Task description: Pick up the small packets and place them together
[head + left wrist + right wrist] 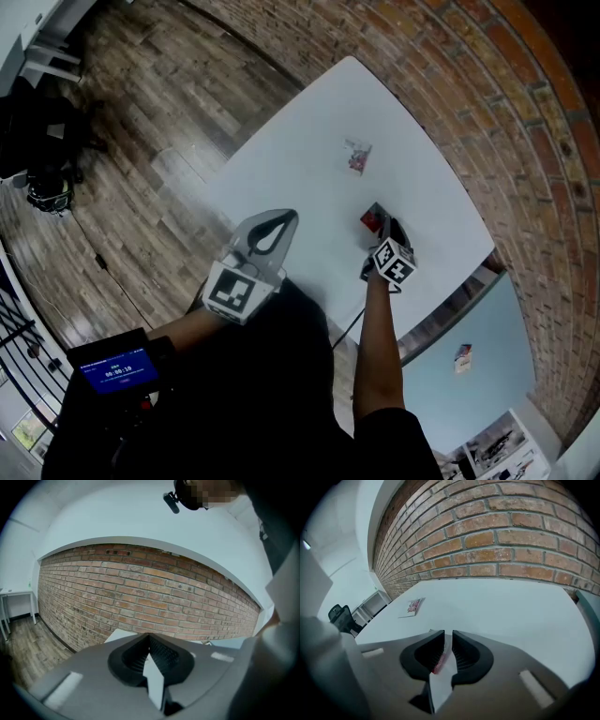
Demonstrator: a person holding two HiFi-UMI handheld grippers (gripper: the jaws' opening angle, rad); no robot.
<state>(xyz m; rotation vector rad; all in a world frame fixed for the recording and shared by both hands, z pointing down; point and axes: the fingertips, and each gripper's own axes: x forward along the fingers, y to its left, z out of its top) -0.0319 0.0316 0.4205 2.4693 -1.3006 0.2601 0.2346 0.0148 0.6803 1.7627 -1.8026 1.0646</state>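
Note:
On the white table lies a silver-and-red packet, which the right gripper view shows flat at the far left. A second, red packet sits at the tips of my right gripper. In the right gripper view its red edge stands in the narrow gap of that gripper, against the left pad, with the jaws slightly apart. My left gripper hovers over the table's near-left edge. Its jaws meet at the tips with nothing in them.
A brick wall runs along the table's far side. Wooden floor lies to the left. A light-blue surface with a small item sits beyond the right edge. A black chair stands far left.

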